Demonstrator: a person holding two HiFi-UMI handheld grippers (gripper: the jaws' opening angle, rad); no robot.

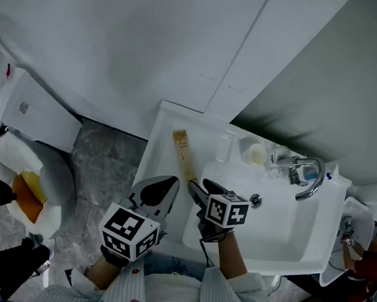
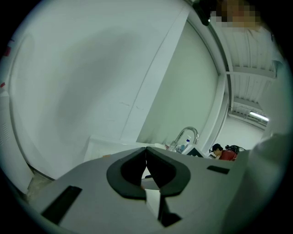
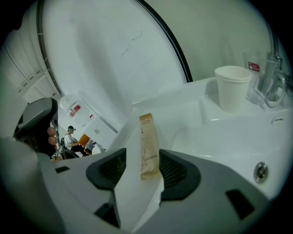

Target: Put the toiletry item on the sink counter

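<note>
In the head view, the sachet [image 1: 183, 154] lies flat on the table [image 1: 167, 129], just left of the basin [image 1: 281, 226] — the placing looks done. In the left gripper view, our left tool [image 2: 146, 151] is clenched on nothing. In the right gripper view, our right tool [image 3: 137, 170] is released, clear of the sachet — we judge only withdrawal remains.

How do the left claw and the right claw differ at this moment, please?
Jaws: the left claw has its jaws closed together, while the right claw has them wide apart.
Contents: nothing sits in the left claw, whereas the tan toiletry sachet shows between the right claw's jaws, lying flat on the sink counter and apparently not pressed by the pads.
Shared: both point toward that counter.
</note>
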